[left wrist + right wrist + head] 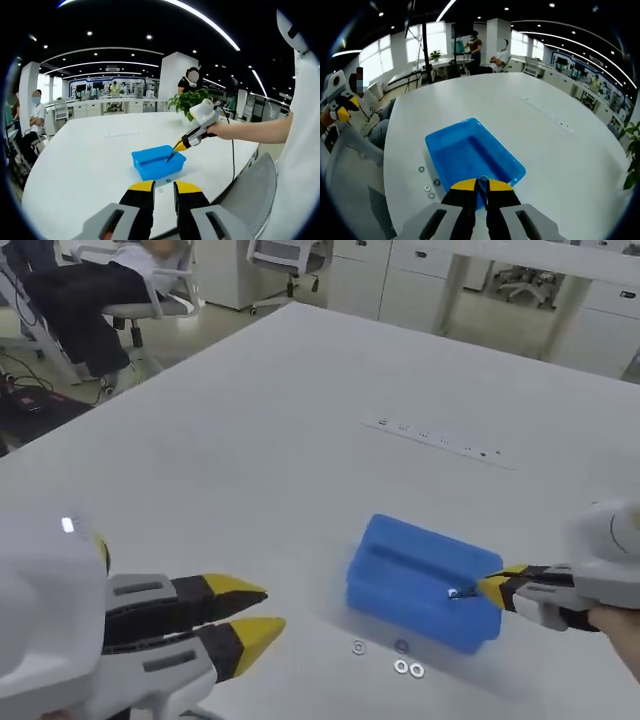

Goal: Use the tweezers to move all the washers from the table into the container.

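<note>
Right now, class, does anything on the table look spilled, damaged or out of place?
Nothing stands out. The blue plastic container sits level on the white table, four small metal washers lie flat beside it, and the right gripper holds tweezers over it.

The left hand-held gripper (270,608) hovers at the near left, its yellow-tipped jaws pointing right and parted a little; the right hand-held gripper (497,586) reaches in from the right, tilted downward, jaws closed on the tweezers (482,186); the right hand (620,628) grips its handle; the right forearm (252,131) is stretched out.
</note>
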The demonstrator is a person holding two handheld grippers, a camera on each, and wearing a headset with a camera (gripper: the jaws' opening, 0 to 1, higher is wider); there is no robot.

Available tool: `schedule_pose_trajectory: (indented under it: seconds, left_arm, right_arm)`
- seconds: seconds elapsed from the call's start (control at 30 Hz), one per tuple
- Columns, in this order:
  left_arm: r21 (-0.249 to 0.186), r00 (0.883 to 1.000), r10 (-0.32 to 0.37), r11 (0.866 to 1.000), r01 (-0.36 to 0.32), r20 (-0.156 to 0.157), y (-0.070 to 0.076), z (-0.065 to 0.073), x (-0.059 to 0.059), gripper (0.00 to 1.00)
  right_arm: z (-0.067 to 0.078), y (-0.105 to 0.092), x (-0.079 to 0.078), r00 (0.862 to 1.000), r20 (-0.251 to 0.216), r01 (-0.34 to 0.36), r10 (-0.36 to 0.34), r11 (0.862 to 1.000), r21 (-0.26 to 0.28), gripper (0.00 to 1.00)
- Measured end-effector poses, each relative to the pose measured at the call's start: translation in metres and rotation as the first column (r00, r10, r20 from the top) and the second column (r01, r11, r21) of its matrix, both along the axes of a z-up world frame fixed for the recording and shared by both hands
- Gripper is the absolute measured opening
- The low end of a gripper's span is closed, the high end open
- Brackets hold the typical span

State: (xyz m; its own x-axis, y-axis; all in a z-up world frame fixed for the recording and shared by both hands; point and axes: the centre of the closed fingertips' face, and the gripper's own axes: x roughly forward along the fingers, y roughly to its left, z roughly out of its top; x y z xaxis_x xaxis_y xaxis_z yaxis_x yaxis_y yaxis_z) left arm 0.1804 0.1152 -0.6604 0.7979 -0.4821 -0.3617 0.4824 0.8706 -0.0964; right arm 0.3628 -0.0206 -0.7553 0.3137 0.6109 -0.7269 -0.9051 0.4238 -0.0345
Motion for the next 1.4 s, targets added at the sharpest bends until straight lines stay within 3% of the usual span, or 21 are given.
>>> schedule_pose_trajectory:
  seconds: [0.1,0.2,0.27,0.3,0.4,0.43,0.5,0.63,0.73,0.8,0.9,1.03,1.27,1.4]
  left_arm:
    - [0.002,1.000,-0.019,1.000,0.019,0.000,-0.004,-0.001,0.001,0.12]
    - [-0.003,0.999,-0.036,0.999,0.036,0.003,-0.007,-0.001,0.002,0.11]
    - [-0.002,0.999,-0.044,0.999,0.044,0.005,-0.008,-0.001,0.002,0.11]
    - [-0.002,0.999,-0.046,0.999,0.046,0.006,-0.008,-0.001,0.002,0.11]
    - [-0.008,0.999,-0.045,0.999,0.045,0.008,-0.004,-0.002,0.002,0.11]
    - [-0.011,0.999,-0.042,0.999,0.042,0.006,-0.003,-0.002,0.002,0.11]
    - [-0.010,0.999,-0.037,0.999,0.037,0.003,0.000,-0.004,0.000,0.11]
    - [-0.016,1.000,-0.020,1.000,0.020,-0.003,0.007,-0.007,-0.002,0.11]
    - [-0.019,1.000,-0.008,1.000,0.008,-0.008,0.010,-0.008,-0.003,0.11]
    - [-0.017,1.000,-0.006,1.000,0.006,-0.008,0.011,-0.008,-0.003,0.11]
    - [-0.019,1.000,-0.006,1.000,0.006,-0.005,0.011,-0.007,-0.002,0.10]
    - [-0.014,1.000,-0.015,1.000,0.015,-0.006,0.009,-0.007,0.000,0.10]
    - [-0.006,0.999,-0.044,0.999,0.044,-0.005,0.002,-0.005,0.003,0.10]
    - [-0.002,0.998,-0.059,0.998,0.059,-0.003,-0.002,-0.004,0.006,0.10]
  right_arm:
    - [0.000,0.001,-0.002,0.997,-0.008,-0.082,0.081,0.993,-0.086,0.02]
    - [-0.002,0.005,-0.001,0.987,-0.061,-0.159,0.151,0.974,-0.161,0.02]
    - [-0.004,0.007,0.004,0.980,-0.100,-0.191,0.174,0.962,-0.196,0.02]
    - [-0.008,0.006,0.003,0.973,-0.141,-0.210,0.182,0.952,-0.224,0.02]
    - [-0.016,0.007,0.012,0.965,-0.169,-0.241,0.200,0.931,-0.275,0.02]
    - [-0.018,0.011,0.018,0.967,-0.162,-0.237,0.199,0.932,-0.274,0.02]
    - [-0.018,0.015,0.021,0.966,-0.185,-0.223,0.178,0.939,-0.262,0.03]
    - [-0.019,0.024,0.020,0.966,-0.185,-0.219,0.179,0.949,-0.226,0.03]
    - [-0.019,0.034,0.019,0.977,-0.168,-0.153,0.131,0.981,-0.123,0.03]
    - [-0.017,0.036,0.016,0.980,-0.165,-0.118,0.107,0.991,-0.057,0.03]
    - [-0.017,0.031,0.022,0.988,-0.138,-0.062,0.063,0.998,0.012,0.03]
    - [-0.013,0.025,0.020,0.991,-0.128,-0.014,0.026,0.995,0.098,0.03]
    - [-0.004,0.018,0.005,0.994,-0.104,-0.024,0.033,0.996,0.083,0.02]
    - [-0.001,0.019,0.006,0.996,-0.084,-0.033,0.039,0.997,0.074,0.03]
